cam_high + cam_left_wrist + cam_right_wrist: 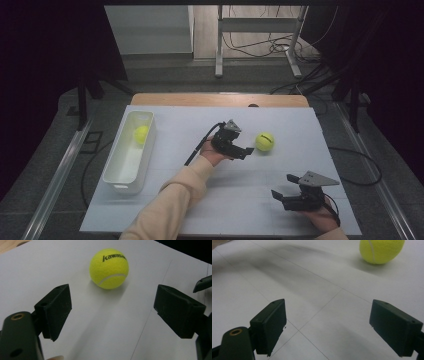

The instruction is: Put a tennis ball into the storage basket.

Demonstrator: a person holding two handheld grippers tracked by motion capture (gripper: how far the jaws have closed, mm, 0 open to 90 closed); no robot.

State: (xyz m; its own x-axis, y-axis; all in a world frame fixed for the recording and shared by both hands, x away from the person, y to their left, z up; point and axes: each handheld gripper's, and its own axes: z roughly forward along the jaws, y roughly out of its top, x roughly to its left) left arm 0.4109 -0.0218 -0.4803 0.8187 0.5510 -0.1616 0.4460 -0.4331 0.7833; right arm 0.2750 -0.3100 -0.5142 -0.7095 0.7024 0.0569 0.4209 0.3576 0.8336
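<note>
A yellow tennis ball (264, 141) marked "kawasaki" lies on the white table top (235, 205), right of centre. My left gripper (246, 152) is open just left of that ball and points at it without touching. In the left gripper view the ball (109, 268) rests a short way beyond the open jaws of that gripper (111, 308). A second yellow ball (141, 134) sits inside the white tray (116, 176). My right gripper (283, 186) stands open near the front right, holding nothing. Its own view has that gripper (328, 315) over bare table, with the ball (382, 250) far off at the top right.
The long white tray runs along the left side of the table. A jaw of the right gripper (203, 283) pokes in at the right edge of the left gripper view. A wooden table edge (220, 99) lies at the back, with cables and metal legs beyond it.
</note>
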